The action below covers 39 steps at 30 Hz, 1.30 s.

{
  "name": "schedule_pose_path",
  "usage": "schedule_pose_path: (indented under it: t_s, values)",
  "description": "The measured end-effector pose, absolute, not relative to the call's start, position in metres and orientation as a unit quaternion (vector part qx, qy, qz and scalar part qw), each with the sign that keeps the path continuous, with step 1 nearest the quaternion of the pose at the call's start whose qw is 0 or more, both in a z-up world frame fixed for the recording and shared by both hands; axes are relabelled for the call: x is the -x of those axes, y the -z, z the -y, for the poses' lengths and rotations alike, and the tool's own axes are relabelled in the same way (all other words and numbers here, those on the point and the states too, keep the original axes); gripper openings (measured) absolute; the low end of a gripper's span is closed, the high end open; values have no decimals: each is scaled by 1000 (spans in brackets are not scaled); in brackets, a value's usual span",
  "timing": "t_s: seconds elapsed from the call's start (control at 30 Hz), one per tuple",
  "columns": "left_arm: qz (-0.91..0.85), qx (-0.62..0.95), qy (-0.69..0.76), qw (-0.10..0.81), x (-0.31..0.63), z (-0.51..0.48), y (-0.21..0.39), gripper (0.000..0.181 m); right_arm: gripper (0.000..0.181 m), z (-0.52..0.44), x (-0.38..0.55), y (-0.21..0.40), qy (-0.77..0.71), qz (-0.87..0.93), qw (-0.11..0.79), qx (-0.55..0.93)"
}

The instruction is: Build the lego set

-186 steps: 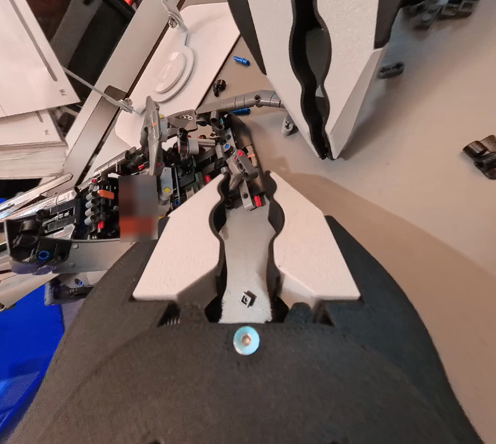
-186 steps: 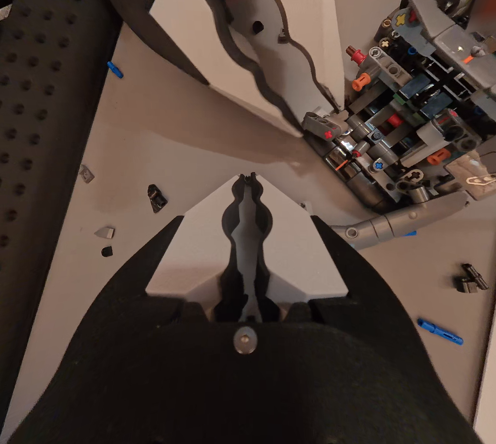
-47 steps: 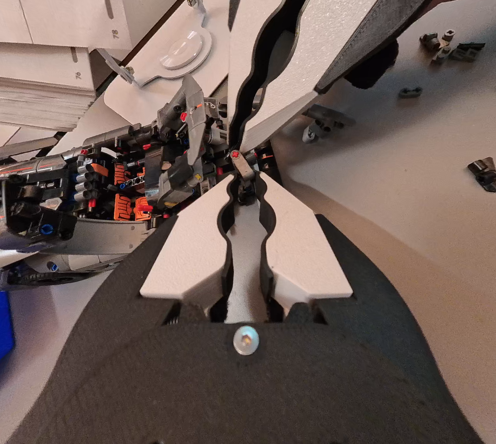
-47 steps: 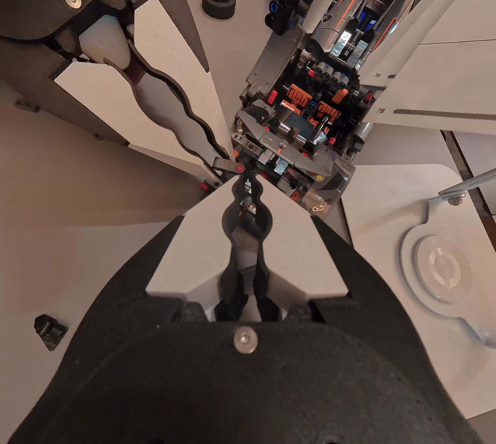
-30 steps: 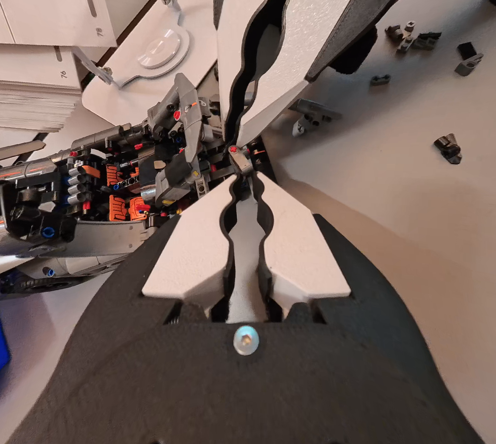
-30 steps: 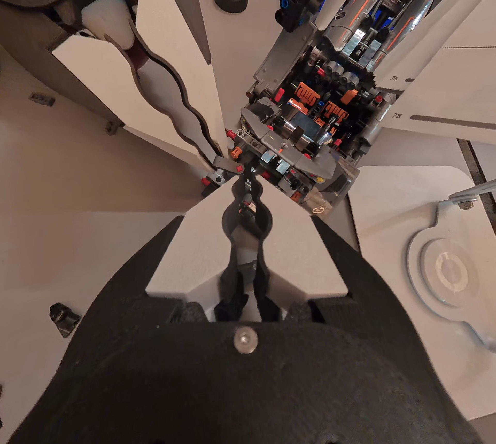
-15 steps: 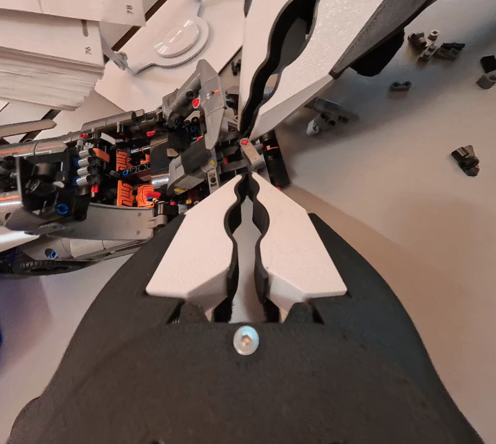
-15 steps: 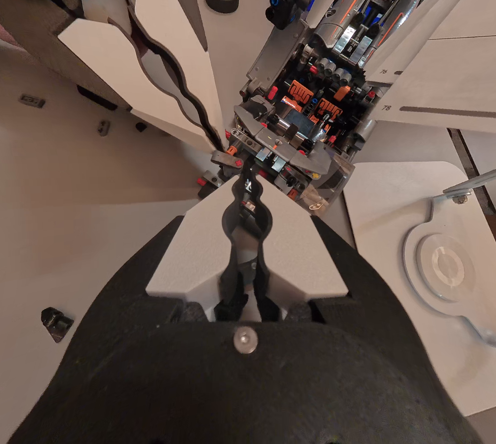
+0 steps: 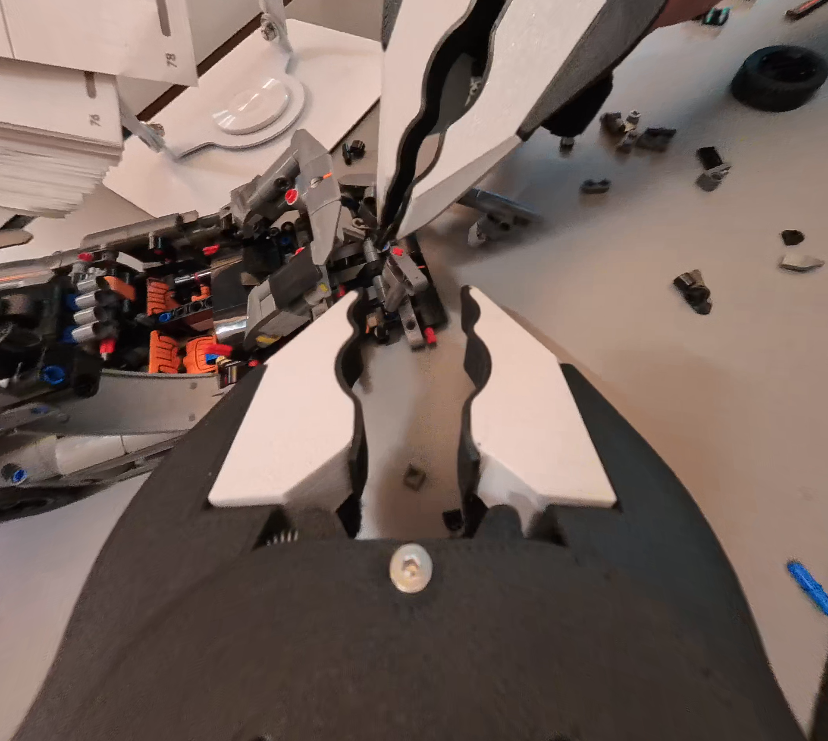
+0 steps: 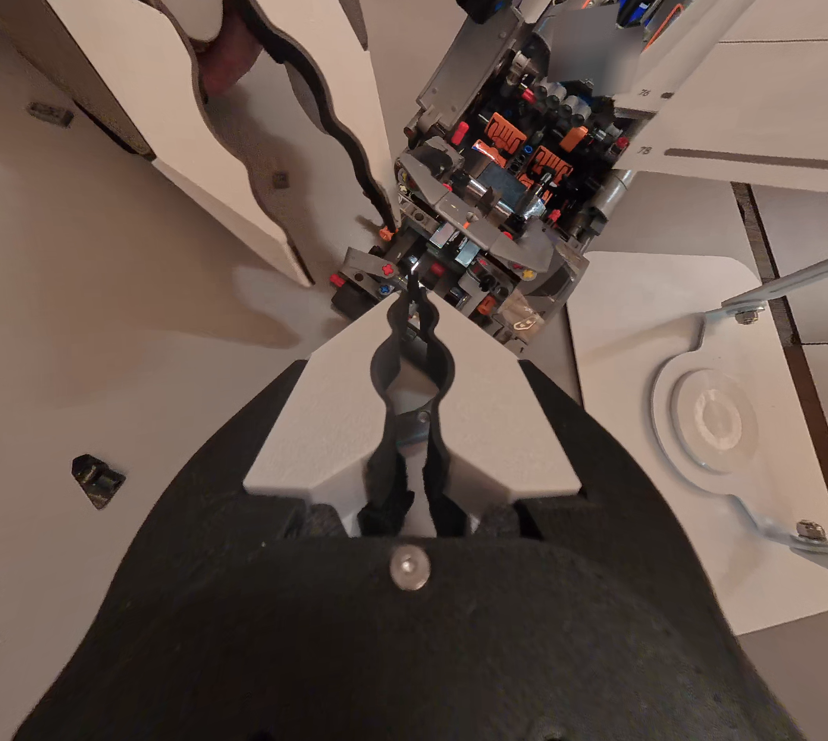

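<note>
The lego model [image 9: 188, 298] — grey shell, black frame, orange and red bits — lies on the pale desk [image 9: 627, 361], hemmed by a paper stack [image 9: 53, 146]. The right claw [image 10: 411, 294] is pressed together, pinching a thin black piece at its front; the left claw [image 9: 410, 298] hangs spread beside. Loose parts [image 9: 692, 289] dot the open desk.

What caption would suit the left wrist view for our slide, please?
Open left tongs face the lego model as shut right tongs press its end.
</note>
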<state>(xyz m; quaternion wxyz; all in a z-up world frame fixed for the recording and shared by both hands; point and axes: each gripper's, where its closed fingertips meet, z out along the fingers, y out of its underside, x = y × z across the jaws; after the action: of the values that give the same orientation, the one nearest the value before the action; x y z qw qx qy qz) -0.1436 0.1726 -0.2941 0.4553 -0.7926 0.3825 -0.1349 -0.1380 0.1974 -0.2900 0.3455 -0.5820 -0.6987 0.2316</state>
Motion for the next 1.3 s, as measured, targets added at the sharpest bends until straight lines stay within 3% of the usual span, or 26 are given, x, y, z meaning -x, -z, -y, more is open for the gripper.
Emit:
schedule_pose_path:
  t_s: [0.17,0.23,0.4,0.63,0.8,1.07,1.3]
  values:
    - [-375,801,101,455,147,-180,301,32,2,-195,137,294,-221,704,352,576]
    - [-384,800,72,454,149,-182,306,17,1,-195,135,297,-217,706,352,576]
    - [-387,800,61,455,151,-183,308,0,2,-199,133,300,-218,700,354,580]
    - [-374,797,90,465,152,-183,303,0,2,-199,134,302,-218,701,355,579]
    - [-380,796,89,462,147,-183,305,23,2,-200,134,301,-218,700,356,580]
    - [-394,797,45,457,147,-187,312,6,2,-197,134,301,-227,699,350,581]
    - [-369,807,86,453,149,-187,311,4,2,-193,135,303,-227,703,348,577]
